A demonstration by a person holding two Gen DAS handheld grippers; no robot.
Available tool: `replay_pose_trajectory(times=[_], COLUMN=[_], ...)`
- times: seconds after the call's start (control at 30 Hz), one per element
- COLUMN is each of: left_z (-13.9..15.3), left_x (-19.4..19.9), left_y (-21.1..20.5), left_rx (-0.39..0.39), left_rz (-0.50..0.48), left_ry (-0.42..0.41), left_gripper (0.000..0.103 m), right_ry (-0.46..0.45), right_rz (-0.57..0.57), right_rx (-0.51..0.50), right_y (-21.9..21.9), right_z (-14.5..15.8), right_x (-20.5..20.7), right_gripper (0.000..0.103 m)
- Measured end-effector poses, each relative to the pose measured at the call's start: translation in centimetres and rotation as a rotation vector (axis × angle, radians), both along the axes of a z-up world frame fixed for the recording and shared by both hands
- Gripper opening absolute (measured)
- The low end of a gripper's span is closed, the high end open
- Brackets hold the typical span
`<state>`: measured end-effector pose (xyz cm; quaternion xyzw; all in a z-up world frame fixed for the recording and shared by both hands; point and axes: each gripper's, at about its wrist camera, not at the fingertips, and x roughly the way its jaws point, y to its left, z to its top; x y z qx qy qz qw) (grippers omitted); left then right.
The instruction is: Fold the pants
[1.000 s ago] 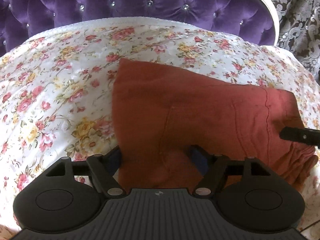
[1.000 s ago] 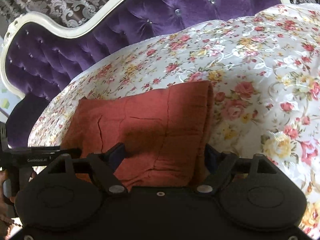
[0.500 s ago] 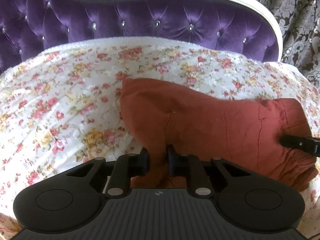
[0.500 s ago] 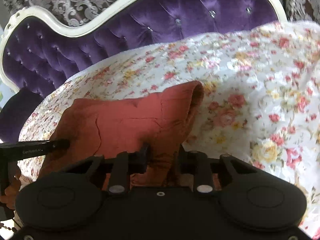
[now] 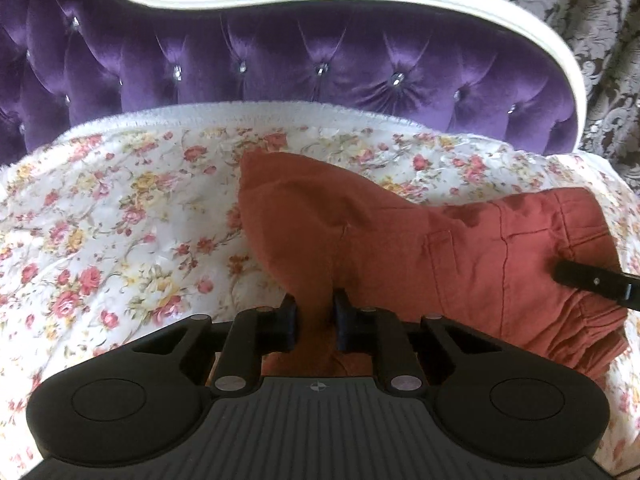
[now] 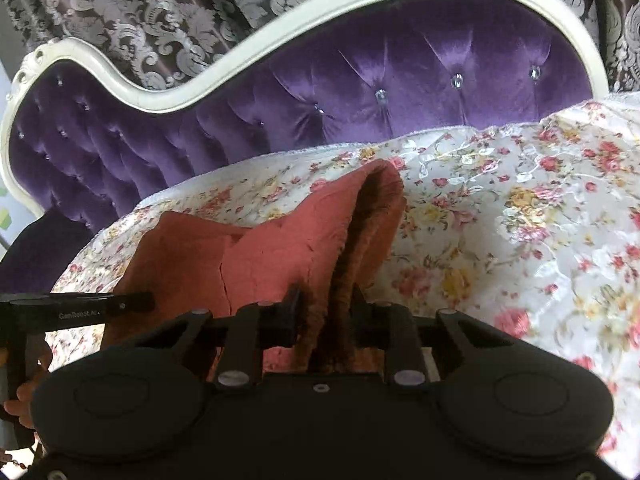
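Right wrist only: pants (image 6: 280,252) hem opening.

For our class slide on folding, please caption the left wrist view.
Left tool pinches the near edge of rust-red pants on a floral bedspread, purple tufted headboard behind.

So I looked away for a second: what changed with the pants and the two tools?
Both tools went from open to shut on the pants: the left tool and the right tool each pinched the near edge and lifted it, bunching the cloth. The far part of the pants stayed on the floral bedspread.
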<state>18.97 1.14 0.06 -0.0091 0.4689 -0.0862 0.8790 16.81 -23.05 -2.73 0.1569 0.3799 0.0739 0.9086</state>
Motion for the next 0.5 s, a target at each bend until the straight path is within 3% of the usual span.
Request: replay_pose_trajectory(times=[0.1,0.27,0.5], left_z=[-1.2,-2.4,-1.6], left_x=[0.6,0.7,0.8], left_y=[0.2,0.5,2.3], left_rx=[-0.005,-0.003,-0.059], left_rz=[0.000,-0.002,0.015], left_ry=[0.032,0.044,0.064], left_gripper=[0.018,0.031,0.035], right_ry=[0.039,0.097,0.112], right_rz=[-0.018,-0.044,-0.064], right_rx=[0.014,0.069,0.118], right_y=[-0.8,-2.4,-3.3], right_z=[-1.1,-3.2,-3.6], right_x=[0.9,1.2,1.0], right_gripper=[0.035,0.037,0.040])
